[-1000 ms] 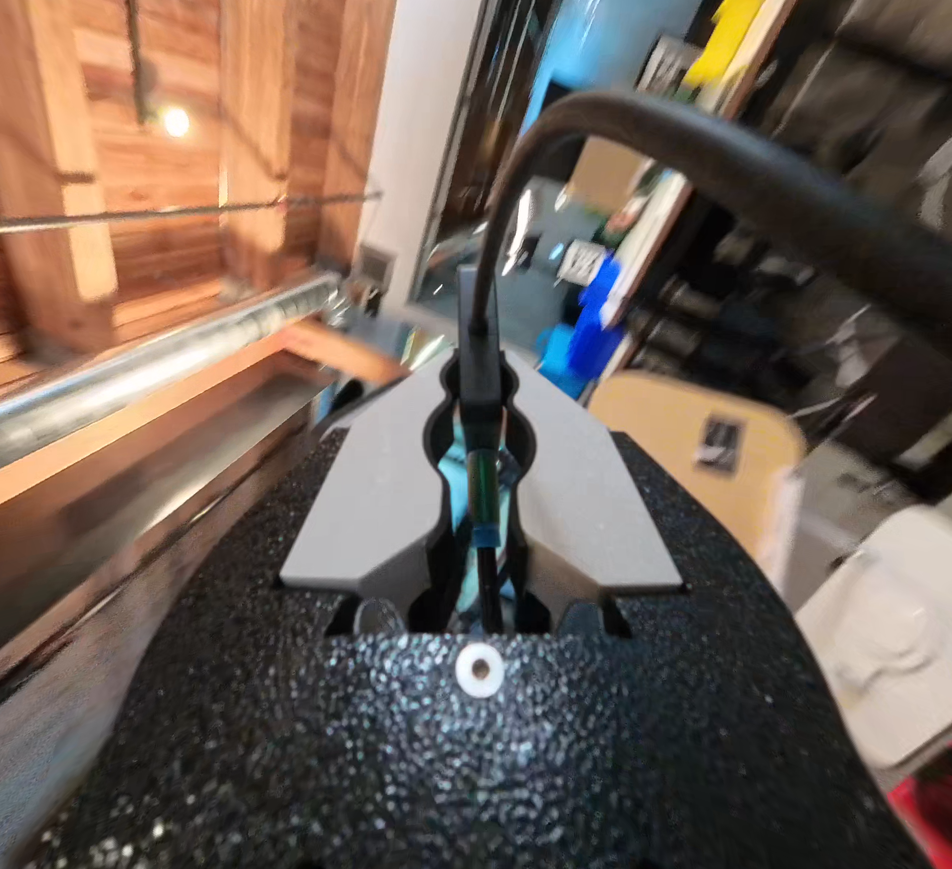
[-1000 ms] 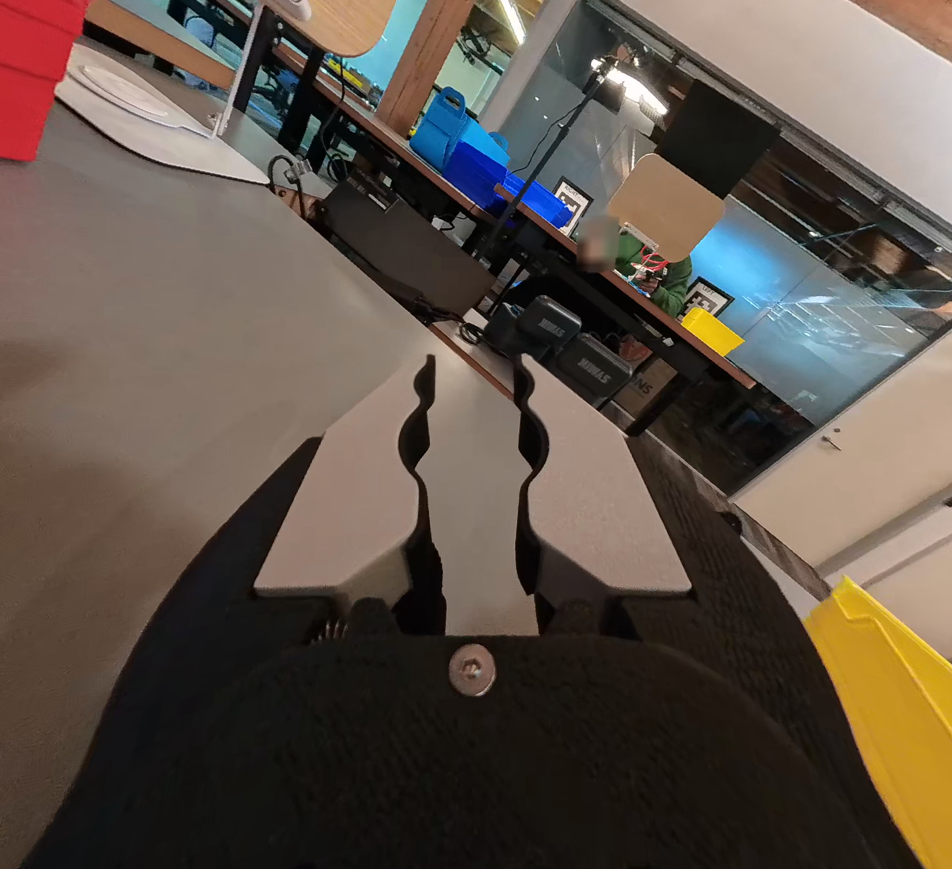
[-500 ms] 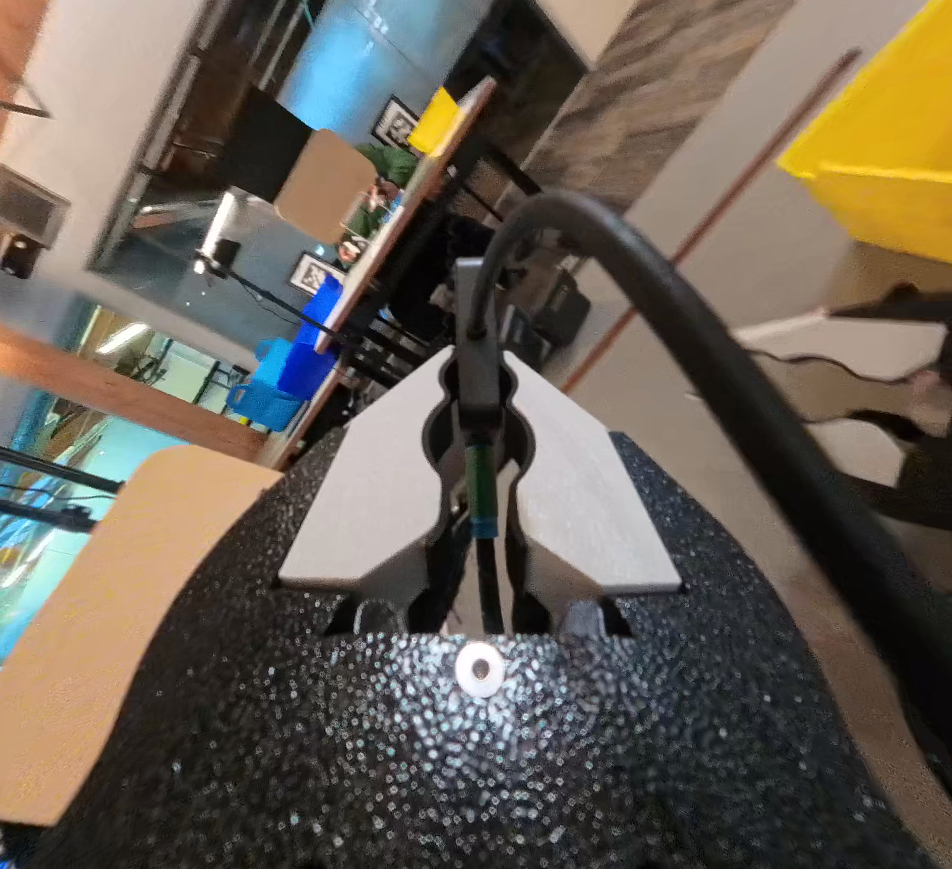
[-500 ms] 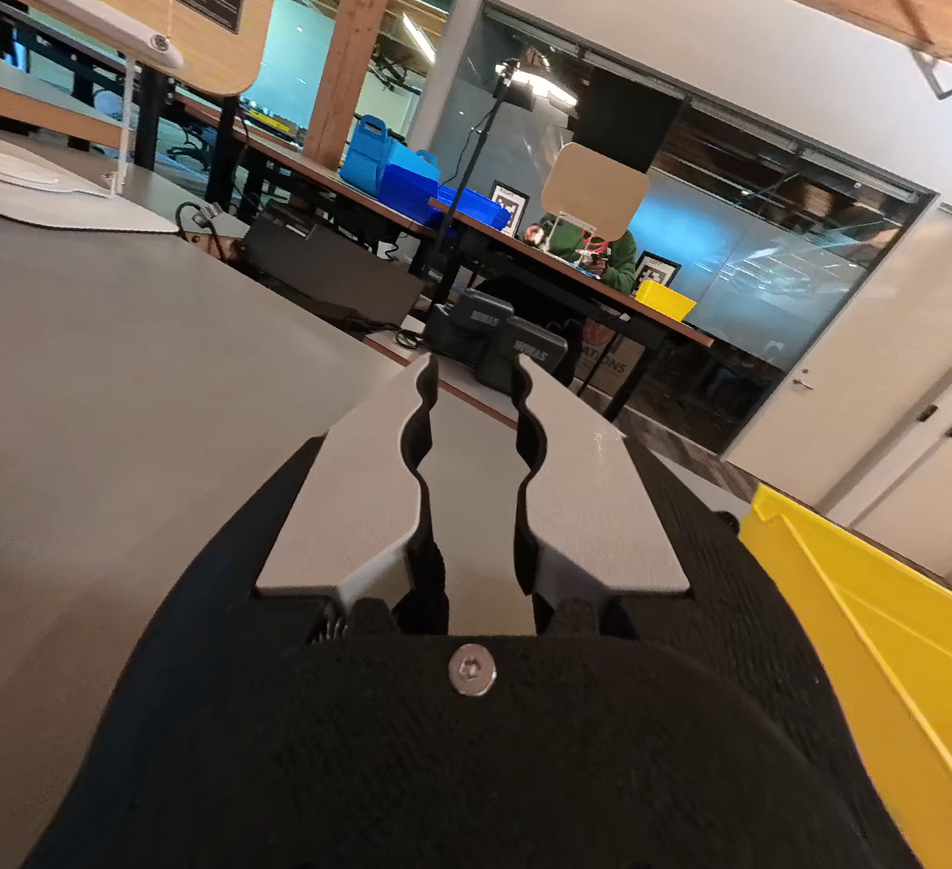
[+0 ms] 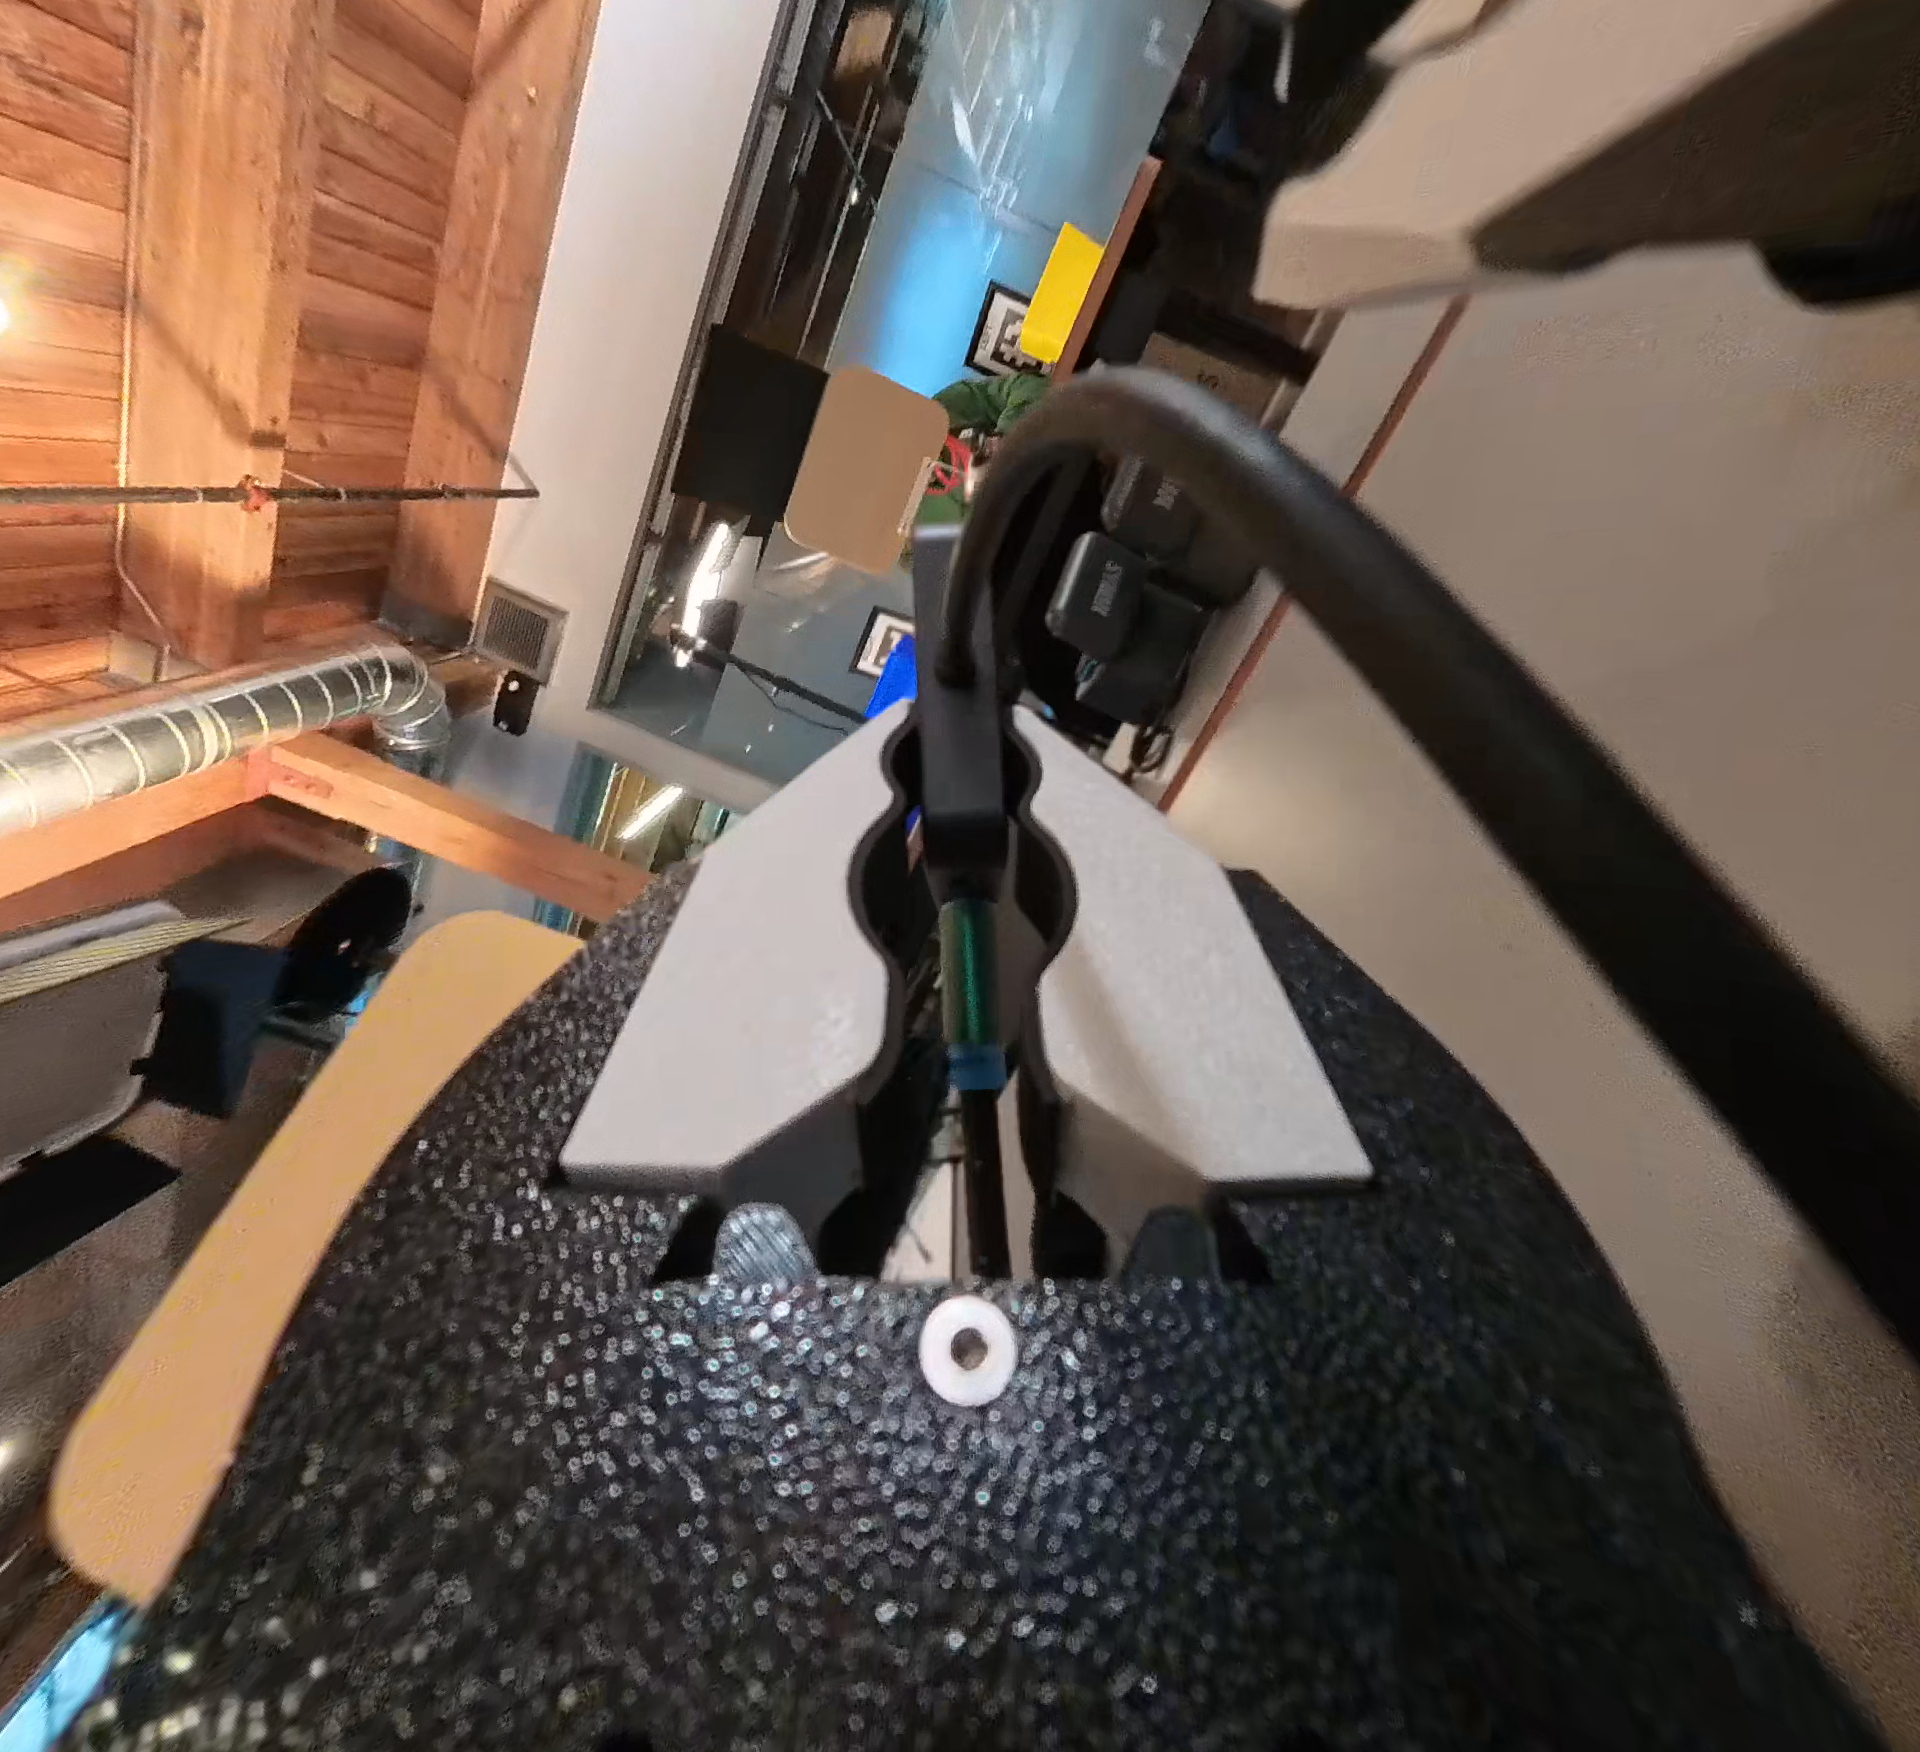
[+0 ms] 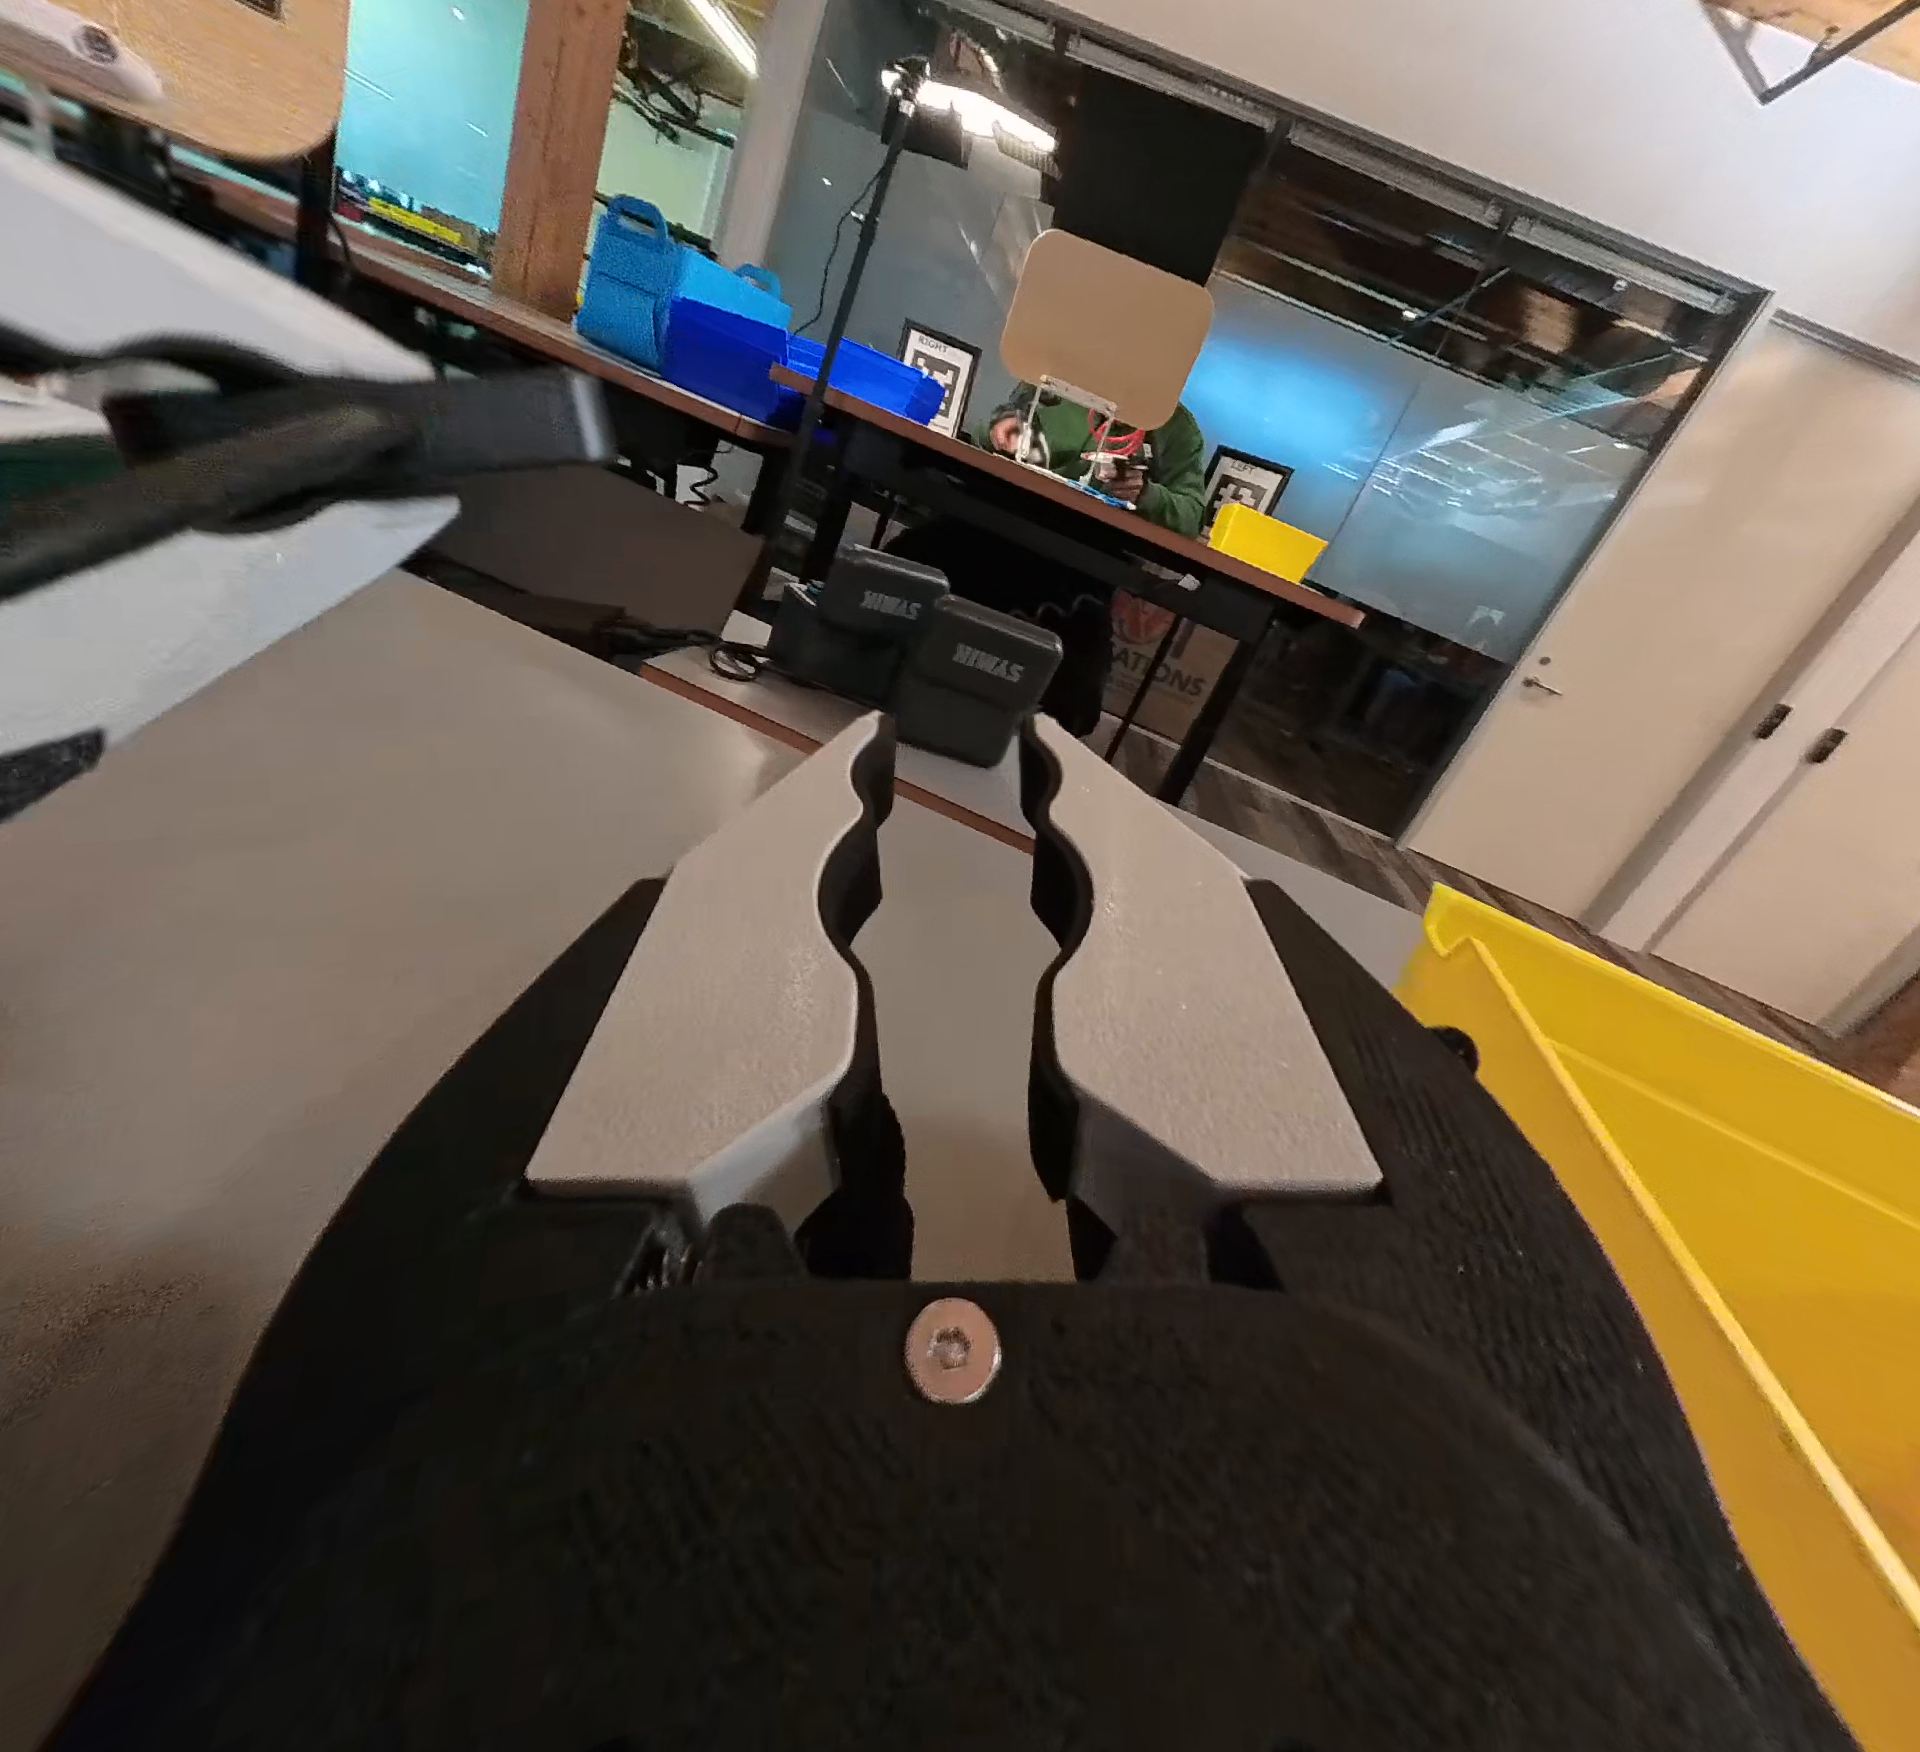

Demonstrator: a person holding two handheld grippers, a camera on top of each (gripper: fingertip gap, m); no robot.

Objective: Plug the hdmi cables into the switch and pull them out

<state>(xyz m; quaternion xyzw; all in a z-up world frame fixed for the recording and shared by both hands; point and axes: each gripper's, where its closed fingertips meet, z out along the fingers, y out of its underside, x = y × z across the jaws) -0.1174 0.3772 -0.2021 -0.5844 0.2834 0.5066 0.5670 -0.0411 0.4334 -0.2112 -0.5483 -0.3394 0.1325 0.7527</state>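
Note:
My left gripper (image 5: 961, 726) is shut on the black HDMI plug (image 5: 961, 772), whose metal end points forward past the fingertips. Its thick black cable (image 5: 1455, 663) loops up and back to the right. The view is rolled on its side. The same plug (image 6: 488, 429) shows at the left of the right wrist view, held between the left gripper's grey fingers (image 6: 156, 632), blurred. My right gripper (image 6: 956, 746) is open and empty, low over the grey table (image 6: 312, 923). One of its grey fingers (image 5: 1507, 175) shows blurred at the top right of the left wrist view. No switch is in view.
A yellow bin (image 6: 1714, 1235) stands close on the right of my right gripper. Two black cases (image 6: 935, 663) sit past the table's far edge. A person (image 6: 1143, 455) sits at a far table with blue bins (image 6: 717, 320). A tan board (image 5: 260, 1235) is at the left gripper's lower left. Left tips to right tips: about 10 centimeters.
My left gripper has kept hold of the plug while swinging and rolling, and has come into the right wrist view at the left. The right gripper has tipped up, closer to the yellow bin, still open.

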